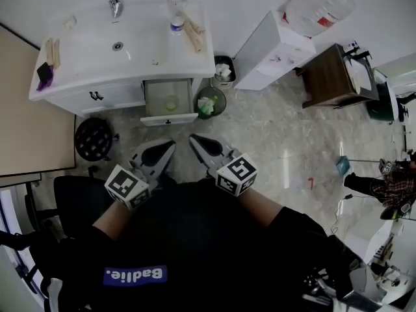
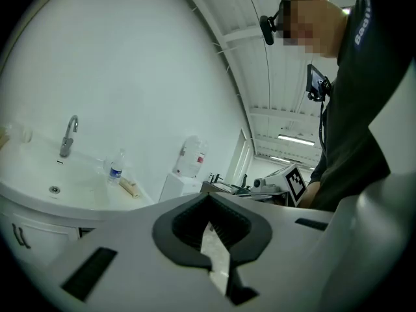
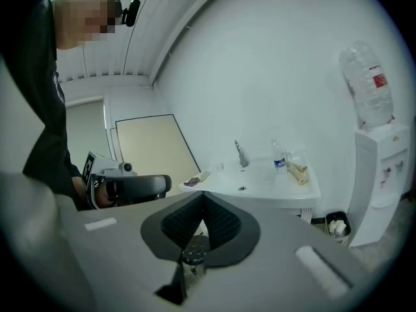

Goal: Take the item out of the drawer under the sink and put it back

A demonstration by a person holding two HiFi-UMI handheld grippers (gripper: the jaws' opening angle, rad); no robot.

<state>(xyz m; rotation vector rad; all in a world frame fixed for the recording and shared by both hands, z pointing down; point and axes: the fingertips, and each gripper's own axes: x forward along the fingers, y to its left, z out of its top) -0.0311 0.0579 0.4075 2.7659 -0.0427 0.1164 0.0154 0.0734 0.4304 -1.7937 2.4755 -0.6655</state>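
Right now I am standing well back from the sink bench, which is filling the upper left of the head view, and I am holding both grippers close in front of my body at the lower centre of the frame.

The left gripper is showing its jaws brought together in its own view, with nothing between the pads. The right gripper is likewise fully closed. Only a dark round shape is peeking through the slot under its pads, and I am reading that as something on the floor beyond, not a thing in its grip. I am judging that the jaws are pinched together because nothing is being carried and the tips are slimmer that way for travelling.

The drawer under the sink is standing pulled out toward me, just left of the green bin. The item, a small pale round thing, is lying on the drawer floor near its middle, well apart from both grippers. Both gripper tips are angling toward that opening, which is suiting a reach into it.

Whether the lift-out is yet to come or the item is already returned, I am unable to say.
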